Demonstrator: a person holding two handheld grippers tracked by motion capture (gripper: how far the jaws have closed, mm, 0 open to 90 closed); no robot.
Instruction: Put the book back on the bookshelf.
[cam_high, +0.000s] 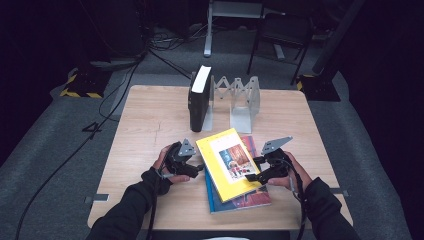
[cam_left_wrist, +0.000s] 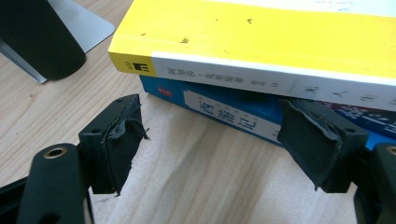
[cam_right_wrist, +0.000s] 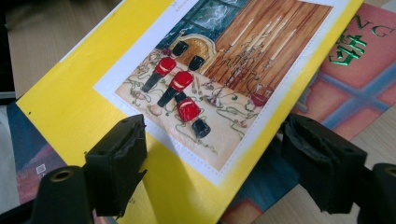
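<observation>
Books, two, lying stacked near the table's (cam_high: 150, 115) front edge: yellow book (cam_high: 227, 162) atop blue book (cam_high: 240, 200). Left gripper (cam_high: 195, 170) and right gripper (cam_high: 252, 176), jaws released, are flanking it ungrasped. Step: approaching; next, closing on the yellow book's edges for shelving beside the black book (cam_high: 199, 97) in the bookend rack (cam_high: 245, 100).

At the far edge of my wooden surface (cam_high: 150, 120), a thick black book (cam_high: 199, 97) stands upright against a grey metal expanding bookend (cam_high: 243, 100). Beyond, I see a chair (cam_high: 280, 35) and floor cables (cam_high: 120, 80).
</observation>
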